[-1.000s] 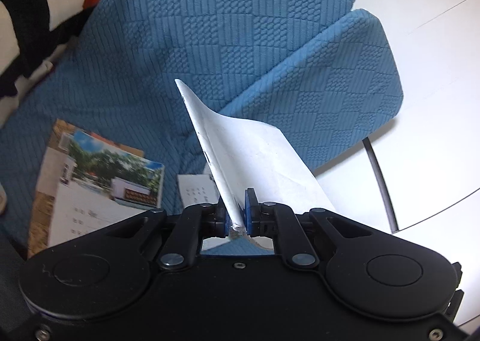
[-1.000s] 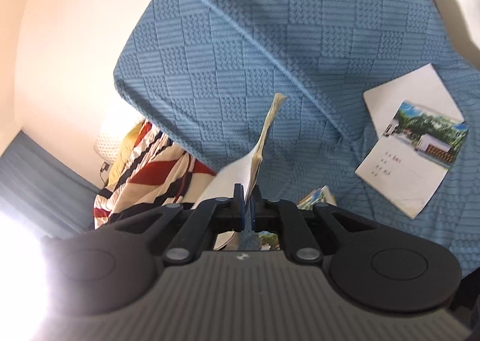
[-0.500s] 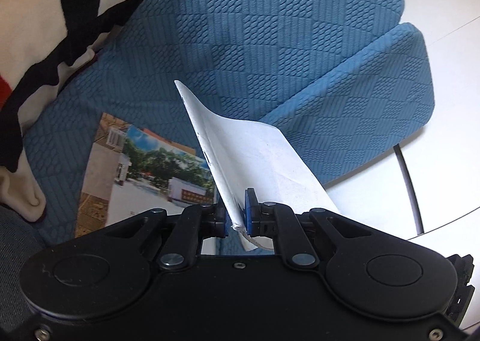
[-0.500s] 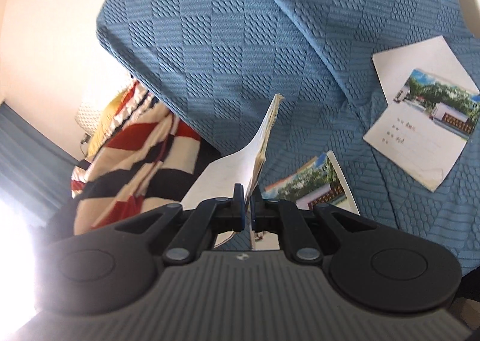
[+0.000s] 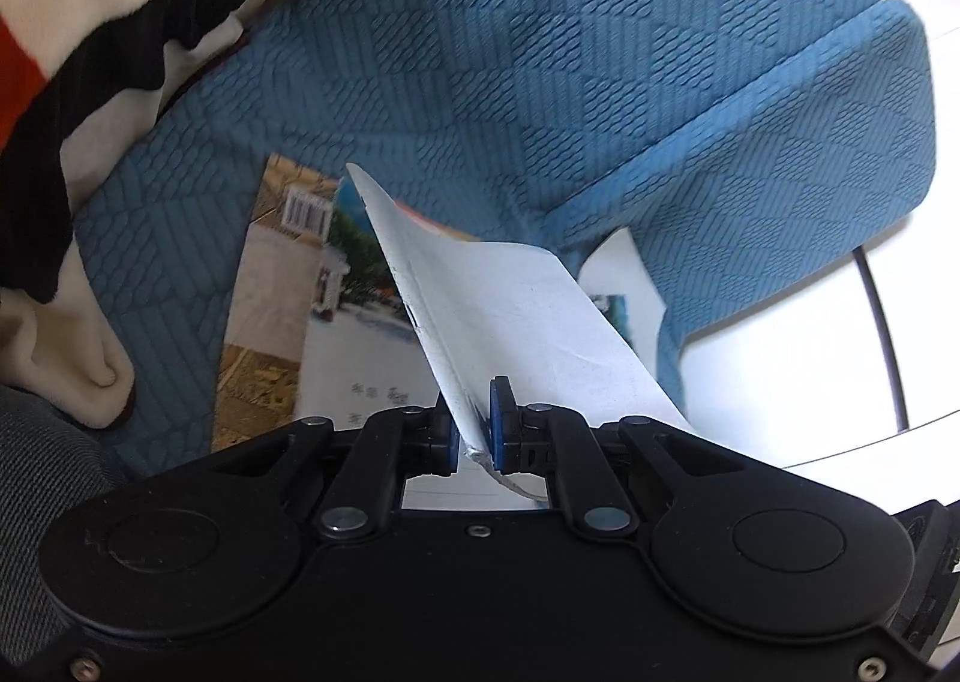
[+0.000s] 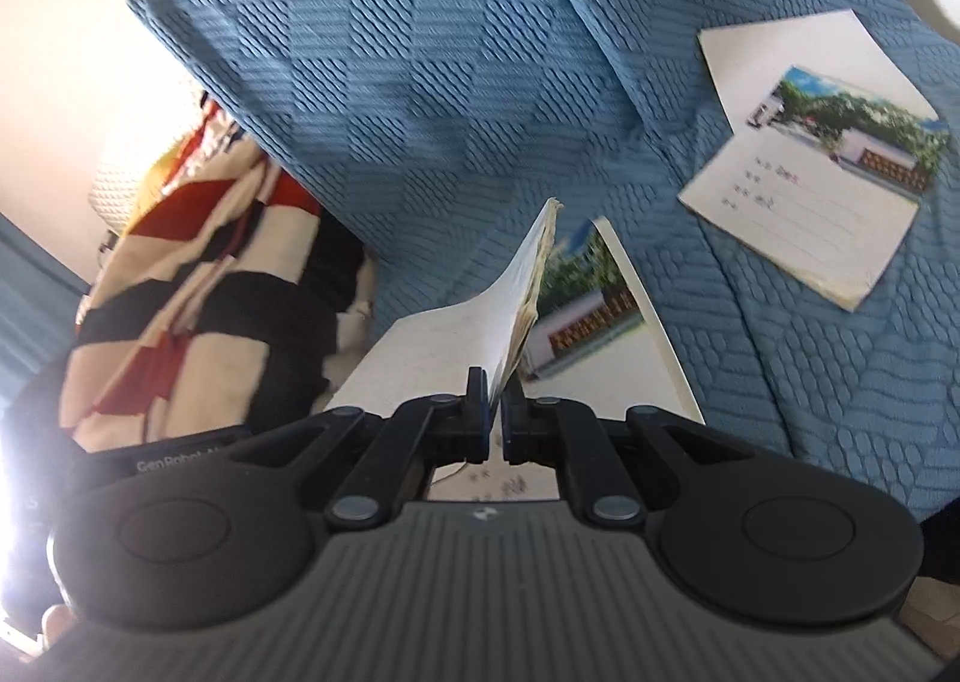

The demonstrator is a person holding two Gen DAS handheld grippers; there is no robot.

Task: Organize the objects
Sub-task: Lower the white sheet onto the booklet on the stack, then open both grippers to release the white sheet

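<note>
My left gripper (image 5: 474, 430) is shut on the near edge of a thin white booklet (image 5: 510, 310), which stands on edge and bends off to the right. My right gripper (image 6: 492, 412) is shut on a thin white booklet (image 6: 480, 328) that bends off to the left, towards the left gripper's black body (image 6: 174, 463). Whether it is the same booklet I cannot tell. Under both grippers a photo-cover booklet (image 5: 360, 346) (image 6: 606, 322) lies flat on the blue sofa seat (image 6: 450, 52), over a brown one (image 5: 270, 274). Another photo-cover booklet (image 6: 810, 190) lies further right.
A striped red, black and cream blanket (image 5: 90, 22) (image 6: 198, 274) is bunched at the left end of the seat. The sofa's blue arm (image 5: 780, 154) rises on the right, with white floor (image 5: 840, 352) and a black cable (image 5: 882, 334) beyond it. Grey fabric (image 5: 36, 472) shows at lower left.
Both grippers have come down towards the seat, so the booklets lying there look larger and closer. Both grips are unchanged.
</note>
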